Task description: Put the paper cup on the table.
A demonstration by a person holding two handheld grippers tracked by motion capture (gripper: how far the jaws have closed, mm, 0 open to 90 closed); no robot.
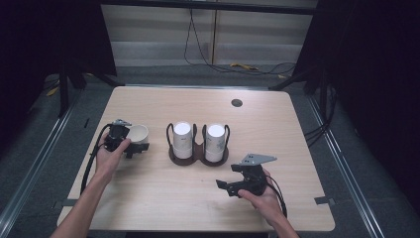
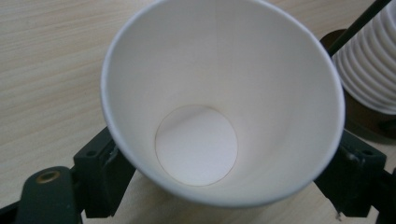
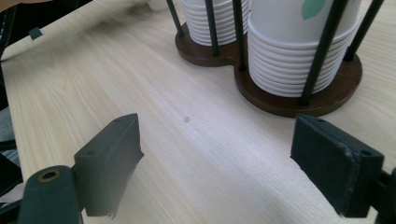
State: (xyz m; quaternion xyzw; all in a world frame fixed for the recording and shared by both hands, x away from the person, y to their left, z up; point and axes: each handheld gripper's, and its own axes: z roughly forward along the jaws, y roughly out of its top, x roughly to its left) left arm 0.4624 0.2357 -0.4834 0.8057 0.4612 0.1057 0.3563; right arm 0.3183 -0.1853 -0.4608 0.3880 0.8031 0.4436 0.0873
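Tongs on the left (image 1: 132, 147) are clamped around a white paper cup (image 1: 138, 134) at the counter's (image 1: 163, 198) left side, just beside the cup holder (image 1: 198, 154) with its two stacks, while the right tongs (image 1: 236, 184) hang released near the holder's front.

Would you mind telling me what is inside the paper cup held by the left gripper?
Nothing: the paper cup shows bare white walls and a round white bottom. The left gripper clamps it from outside, and the table under it is covered.
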